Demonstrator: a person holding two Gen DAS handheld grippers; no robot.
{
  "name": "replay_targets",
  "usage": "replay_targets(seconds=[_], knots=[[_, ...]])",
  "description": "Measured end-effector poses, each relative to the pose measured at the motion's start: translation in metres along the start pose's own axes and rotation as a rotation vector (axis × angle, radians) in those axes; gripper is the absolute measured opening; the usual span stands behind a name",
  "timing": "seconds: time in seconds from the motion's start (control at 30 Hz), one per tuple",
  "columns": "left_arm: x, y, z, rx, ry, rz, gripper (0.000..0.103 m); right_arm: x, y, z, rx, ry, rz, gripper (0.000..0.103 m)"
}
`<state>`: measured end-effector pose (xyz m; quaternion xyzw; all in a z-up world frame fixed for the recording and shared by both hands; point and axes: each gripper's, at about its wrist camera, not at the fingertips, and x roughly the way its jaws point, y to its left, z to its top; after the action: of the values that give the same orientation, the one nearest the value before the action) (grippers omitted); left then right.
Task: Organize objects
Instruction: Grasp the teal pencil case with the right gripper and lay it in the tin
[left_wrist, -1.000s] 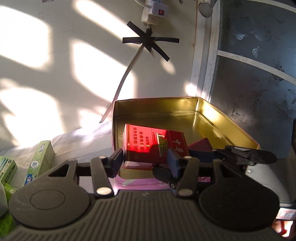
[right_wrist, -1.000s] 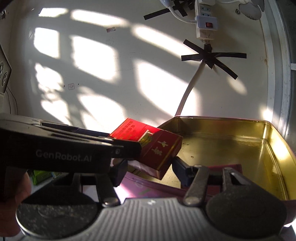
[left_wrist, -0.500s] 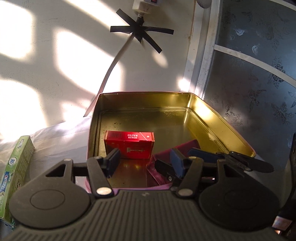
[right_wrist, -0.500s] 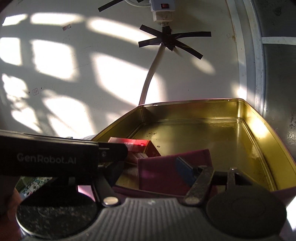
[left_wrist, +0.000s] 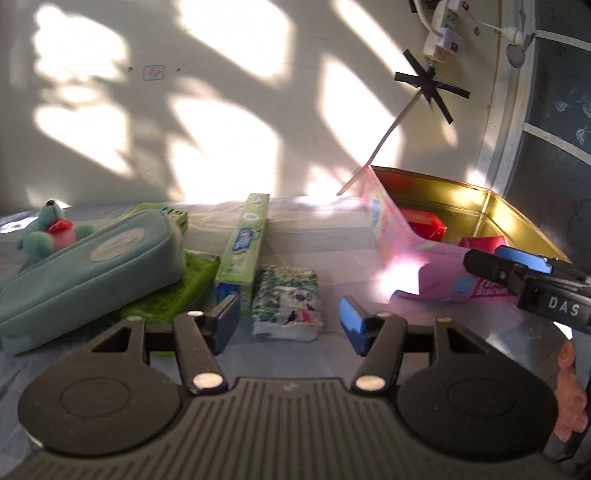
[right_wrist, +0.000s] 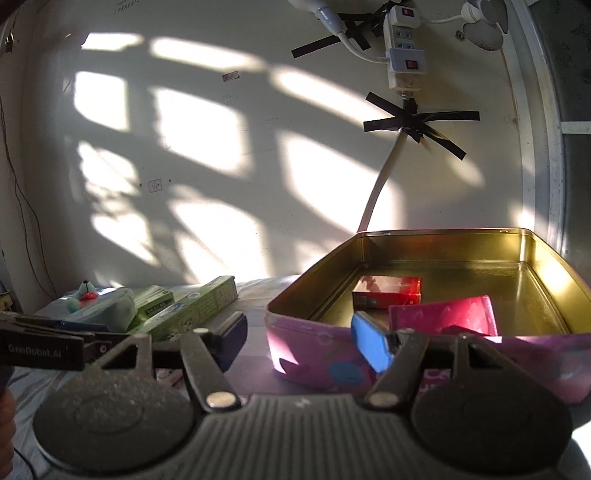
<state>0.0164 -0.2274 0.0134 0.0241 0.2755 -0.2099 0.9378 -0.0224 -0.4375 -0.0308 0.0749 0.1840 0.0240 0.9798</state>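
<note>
A pink tin (left_wrist: 439, 280) with a gold inside (right_wrist: 546, 269) stands at the right. In it lie a red cigarette pack (right_wrist: 388, 291) (left_wrist: 424, 223) and a maroon pouch (right_wrist: 447, 314). My left gripper (left_wrist: 290, 321) is open and empty, low over a patterned tissue pack (left_wrist: 286, 301) on the table. My right gripper (right_wrist: 299, 336) is open and empty, just before the tin's near wall. It shows at the right in the left wrist view (left_wrist: 524, 266).
A green toothpaste box (left_wrist: 243, 243), a teal pencil case (left_wrist: 88, 269), green packs (left_wrist: 170, 291) and a small plush toy (left_wrist: 48, 232) lie left of the tin. The wall with a taped cable (right_wrist: 380, 184) and power strip (right_wrist: 404, 55) is behind.
The red pack, held over the tin a second ago, now lies inside it. My left gripper has drawn back and swung left over the tissue pack. My right gripper has pulled back from the tin.
</note>
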Motion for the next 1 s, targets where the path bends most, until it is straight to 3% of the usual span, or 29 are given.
replay_targets(seconds=[0.13,0.3,0.4,0.5,0.6,0.73,0.8,0.87,0.93,1.0], knots=[[-0.01,0.057,-0.027,-0.041,0.022,0.18,0.062,0.013,0.043,-0.004,-0.065,0.064,0.095,0.064],[-0.031,0.128,-0.047,-0.21,0.024,0.268,0.062,0.034,0.101,0.003,-0.141,0.137,0.251,0.061],[-0.046,0.166,-0.045,-0.356,-0.003,0.242,0.062,0.061,0.134,0.02,-0.126,0.166,0.324,0.059],[-0.06,0.188,-0.036,-0.446,-0.067,0.236,0.063,0.099,0.153,0.037,-0.052,0.213,0.34,0.059],[-0.061,0.209,-0.026,-0.52,-0.095,0.224,0.072,0.137,0.16,0.048,0.012,0.257,0.32,0.059],[-0.032,0.234,-0.021,-0.609,-0.025,0.179,0.072,0.179,0.167,0.049,0.056,0.335,0.281,0.059],[-0.015,0.245,-0.025,-0.681,0.022,0.078,0.072,0.194,0.166,0.042,0.11,0.409,0.326,0.053],[-0.009,0.242,-0.027,-0.685,0.007,0.049,0.072,0.194,0.168,0.032,0.163,0.45,0.365,0.045],[-0.013,0.232,-0.024,-0.621,0.023,0.068,0.064,0.174,0.175,0.028,0.101,0.429,0.358,0.041],[-0.029,0.224,-0.029,-0.621,0.017,0.032,0.061,0.145,0.174,0.023,0.051,0.392,0.353,0.039]])
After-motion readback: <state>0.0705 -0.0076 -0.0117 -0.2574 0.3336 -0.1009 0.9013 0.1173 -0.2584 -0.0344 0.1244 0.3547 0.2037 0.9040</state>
